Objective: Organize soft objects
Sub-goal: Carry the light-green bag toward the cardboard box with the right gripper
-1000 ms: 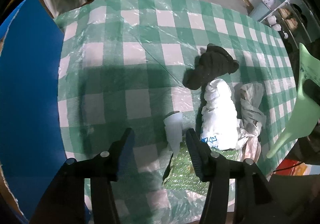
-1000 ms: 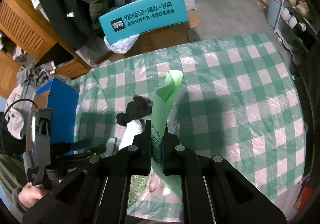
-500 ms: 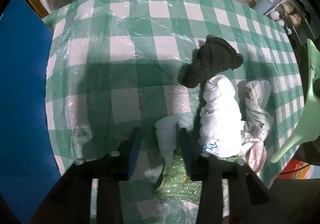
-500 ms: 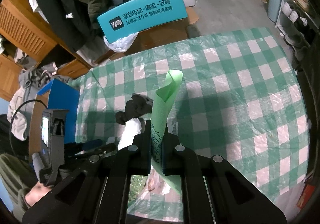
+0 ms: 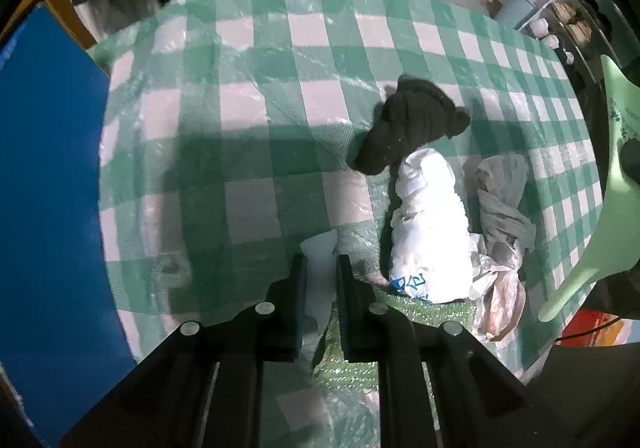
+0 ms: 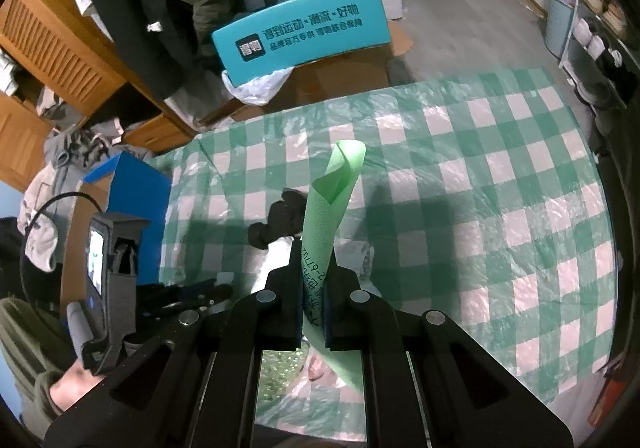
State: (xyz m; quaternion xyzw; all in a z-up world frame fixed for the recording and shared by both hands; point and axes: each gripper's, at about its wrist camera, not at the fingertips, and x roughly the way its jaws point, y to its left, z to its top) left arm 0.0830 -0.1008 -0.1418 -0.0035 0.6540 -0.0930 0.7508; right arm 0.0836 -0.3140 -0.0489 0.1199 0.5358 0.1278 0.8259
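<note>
Left wrist view: left gripper [image 5: 320, 268], fingers narrowed onto a white foam piece [image 5: 319, 248] whose long axis runs forward between them, above the checked surface [image 5: 248, 208]. Right gripper [image 6: 313, 288] pinches an upright green foam sheet [image 6: 332, 204], well apart.

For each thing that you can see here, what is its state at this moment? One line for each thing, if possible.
Left gripper: shut on the white bag.
White bag: thin, pinched between the fingers.
Right gripper: shut on the green sheet.
Green sheet: curled, lifted above the table.
Black cloth: bunched, lying on the table.
White bundle: wrapped, lying beside the black cloth.
Grey bag: crumpled, on the table.
</note>
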